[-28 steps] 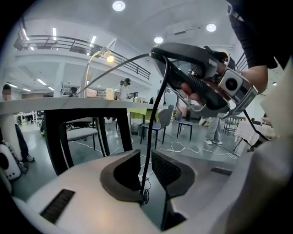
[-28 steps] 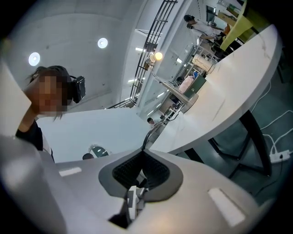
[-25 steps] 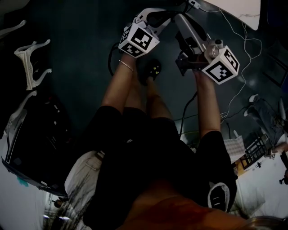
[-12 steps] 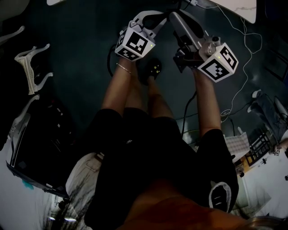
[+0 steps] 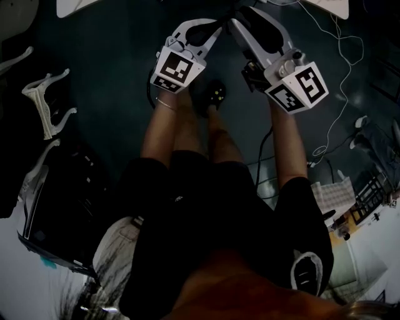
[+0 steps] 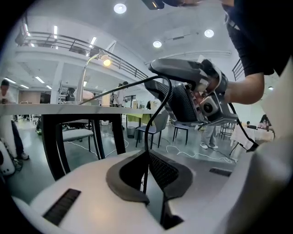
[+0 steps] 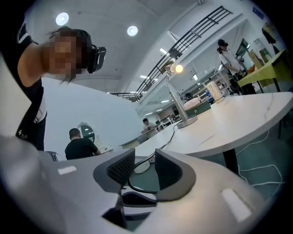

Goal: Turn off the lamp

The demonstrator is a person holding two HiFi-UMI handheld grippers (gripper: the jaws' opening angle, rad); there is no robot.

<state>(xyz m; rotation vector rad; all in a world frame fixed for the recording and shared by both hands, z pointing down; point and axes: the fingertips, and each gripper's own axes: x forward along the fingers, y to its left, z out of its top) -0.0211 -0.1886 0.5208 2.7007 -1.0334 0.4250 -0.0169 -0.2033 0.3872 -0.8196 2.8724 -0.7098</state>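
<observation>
Lamp point(image 7: 173, 68) lit on the table point(image 7: 238, 123); both arms reach forward. Left tongs point(image 6: 147, 160) pinch the black cable point(image 6: 146, 137); right tongs point(image 7: 142, 160), just opened partway, straddle it without gripping.

Head camera looks steeply down past the person's point(image 5: 206, 219) arms and legs to a dark floor point(image 5: 112, 75); the white slab at its top edge is probably the table point(image 5: 81, 6). The left gripper view faces that table from below its top, the right, tilted, skims it; both share the distant lit lamp point(image 6: 106, 61).
</observation>
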